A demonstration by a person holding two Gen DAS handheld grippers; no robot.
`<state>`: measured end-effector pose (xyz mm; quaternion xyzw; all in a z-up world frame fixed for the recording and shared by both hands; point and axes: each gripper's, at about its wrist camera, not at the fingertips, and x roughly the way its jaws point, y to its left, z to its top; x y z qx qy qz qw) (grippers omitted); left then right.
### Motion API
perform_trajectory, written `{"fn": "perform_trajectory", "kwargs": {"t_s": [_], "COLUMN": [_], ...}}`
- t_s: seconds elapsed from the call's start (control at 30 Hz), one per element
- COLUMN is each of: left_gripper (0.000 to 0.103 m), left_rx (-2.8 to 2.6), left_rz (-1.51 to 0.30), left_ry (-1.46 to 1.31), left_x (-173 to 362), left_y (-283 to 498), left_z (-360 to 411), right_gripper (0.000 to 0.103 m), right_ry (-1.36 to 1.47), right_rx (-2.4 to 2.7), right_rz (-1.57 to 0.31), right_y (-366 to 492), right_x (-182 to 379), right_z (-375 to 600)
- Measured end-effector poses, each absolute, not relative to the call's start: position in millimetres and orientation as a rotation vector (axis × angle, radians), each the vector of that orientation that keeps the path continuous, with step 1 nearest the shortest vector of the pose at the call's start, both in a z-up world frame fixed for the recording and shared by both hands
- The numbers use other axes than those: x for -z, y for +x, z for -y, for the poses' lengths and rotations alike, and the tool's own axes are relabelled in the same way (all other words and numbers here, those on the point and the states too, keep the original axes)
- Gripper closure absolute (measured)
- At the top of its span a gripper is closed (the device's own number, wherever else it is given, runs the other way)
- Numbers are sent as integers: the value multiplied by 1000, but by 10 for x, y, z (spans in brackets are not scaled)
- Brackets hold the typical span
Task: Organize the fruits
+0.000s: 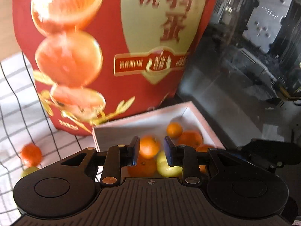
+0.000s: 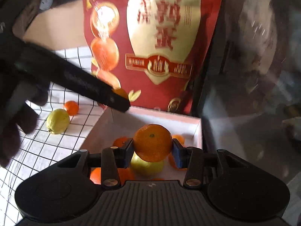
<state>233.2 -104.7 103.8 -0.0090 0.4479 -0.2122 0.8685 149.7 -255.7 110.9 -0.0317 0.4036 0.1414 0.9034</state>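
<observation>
Right hand-held gripper [image 2: 152, 151] clamping orange [image 2: 152, 142], above white box [image 2: 197, 130]

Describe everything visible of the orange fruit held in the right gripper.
The round orange mandarin has dimpled, glossy peel and a small green stem scar facing the camera. It sits clamped between the right gripper's two blue-padded fingers, which press on its left and right sides. It hangs over the open white cardboard box, just above a yellow-green fruit lying inside.

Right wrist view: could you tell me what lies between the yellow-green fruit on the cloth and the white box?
Only bare checked cloth separates fruit and box, right wrist view.
</observation>
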Motion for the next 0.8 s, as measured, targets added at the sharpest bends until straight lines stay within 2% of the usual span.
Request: {"fn": "perform_trajectory", "kwargs": {"t_s": [0.07, 0.13, 0.2, 0.3, 0.57, 0.8], "left_gripper": [71, 71, 71, 71, 71, 72], "left_rx": [444, 441, 397, 375, 220, -6], "left_rz": [-921, -891, -835, -772, -813, -826], "left_ry": [-40, -24, 8, -11, -238, -373], "left_x": [-992, -989, -1008, -1040, -862, -680], "left_y": [2277, 2221, 2130, 1942, 1323, 629], "left_z": [1005, 980, 931, 774, -113, -1034], "right_gripper": [60, 49, 46, 45, 39, 35], "right_ry": [-44, -64, -91, -112, -141, -175], "right_rx": [-314, -302, -281, -269, -259, -366], "right_rz": [-881, -881, -875, -873, -855, -837], "right_y": [1522, 1512, 1513, 1539, 1555, 1650], "right_x": [-991, -917, -890, -901, -1007, -1164], "right_z": [2553, 2523, 2481, 2428, 2180, 1542]}}
